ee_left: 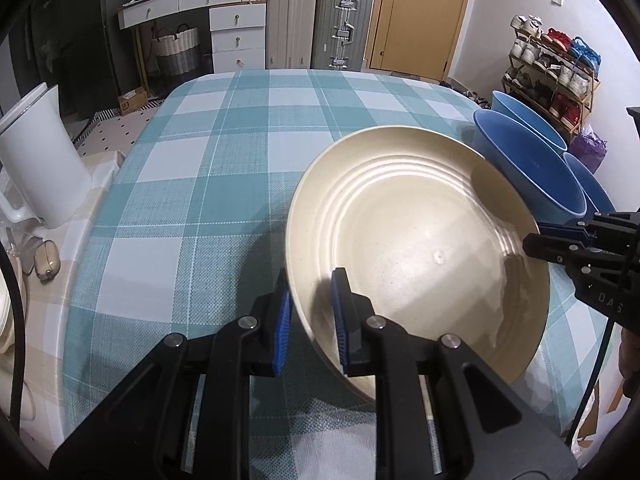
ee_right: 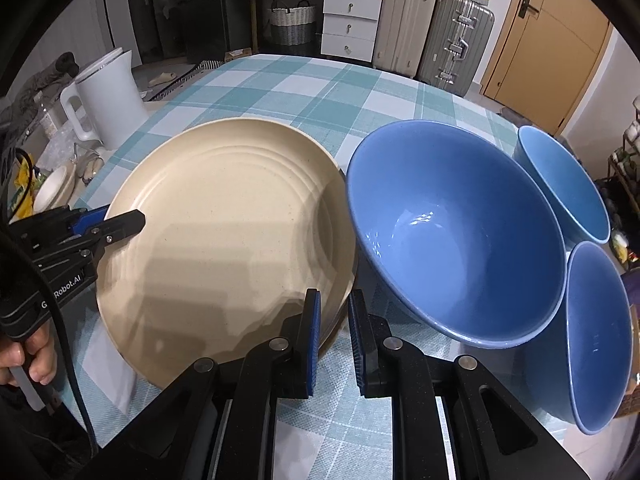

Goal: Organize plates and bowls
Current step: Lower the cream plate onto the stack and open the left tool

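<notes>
1. A cream plate (ee_left: pixel 420 240) with raised concentric rings sits tilted over the worktop (ee_left: pixel 200 200), which is covered in a teal and white checked cloth.
2. The left tongs (ee_left: pixel 312 320) are clamped on the plate's near left rim: one blue pad lies inside the plate, the other outside under the rim.
3. The right tongs (ee_right: pixel 334 336) are closed on the plate's right rim, with one pad over the plate's inner edge and the other on its outer side; from the left wrist view they reach in from the right and meet the rim.
4. So both tongs are nearly closed, each holding the same plate at opposite edges.
5. Just right of the plate stands a large blue bowl (ee_right: pixel 452 240), tipped toward the camera, its rim close to the plate's right edge.
6. Two smaller blue bowls lie further right: one far right (ee_right: pixel 568 184) and one near right (ee_right: pixel 596 340), both also tilted.
7. A white electric kettle (ee_right: pixel 108 96) stands at the far left edge of the worktop, well apart from the plate.
8. A hand (ee_right: pixel 28 360) grips the handle of the left tool at the near left of the right wrist view.
9. Beyond the worktop stand white drawers (ee_left: pixel 236 36), two suitcases (ee_left: pixel 316 24) and a wooden door (ee_left: pixel 420 12); a shoe rack (ee_left: pixel 552 76) is at the far right.
</notes>
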Tool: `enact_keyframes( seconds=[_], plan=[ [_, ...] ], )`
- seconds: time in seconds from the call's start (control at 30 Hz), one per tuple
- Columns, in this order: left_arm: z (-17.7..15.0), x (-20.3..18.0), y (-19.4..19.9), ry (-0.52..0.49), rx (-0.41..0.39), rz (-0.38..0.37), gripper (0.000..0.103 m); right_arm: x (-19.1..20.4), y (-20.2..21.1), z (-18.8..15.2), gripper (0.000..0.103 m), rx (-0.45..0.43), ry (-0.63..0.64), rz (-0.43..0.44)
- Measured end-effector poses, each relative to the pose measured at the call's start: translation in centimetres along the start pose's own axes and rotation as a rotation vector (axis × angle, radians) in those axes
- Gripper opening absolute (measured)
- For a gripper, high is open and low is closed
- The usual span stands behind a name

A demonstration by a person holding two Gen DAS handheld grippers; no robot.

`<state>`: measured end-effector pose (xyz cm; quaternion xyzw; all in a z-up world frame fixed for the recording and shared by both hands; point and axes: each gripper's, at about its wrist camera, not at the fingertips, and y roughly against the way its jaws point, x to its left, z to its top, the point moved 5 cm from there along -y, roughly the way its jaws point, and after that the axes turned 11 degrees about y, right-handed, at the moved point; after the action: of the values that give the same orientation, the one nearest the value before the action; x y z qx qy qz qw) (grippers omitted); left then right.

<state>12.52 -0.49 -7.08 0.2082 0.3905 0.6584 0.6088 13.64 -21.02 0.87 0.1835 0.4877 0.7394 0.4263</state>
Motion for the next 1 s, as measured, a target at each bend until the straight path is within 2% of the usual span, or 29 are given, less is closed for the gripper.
enact_keyframes(
  seconds=[0.83,1.0],
  plan=[
    [-1.2,-1.4,-0.7,-0.080,-0.013,0.071,0.020,0.2,-0.6,-0.8,0.016,0.005,0.010,-0.045],
    [-1.2,-0.8,-0.7,-0.045,0.017,0.036,0.020,0.4,-0.7,-1.3,0.018,0.003,0.019,-0.039]
  ],
)
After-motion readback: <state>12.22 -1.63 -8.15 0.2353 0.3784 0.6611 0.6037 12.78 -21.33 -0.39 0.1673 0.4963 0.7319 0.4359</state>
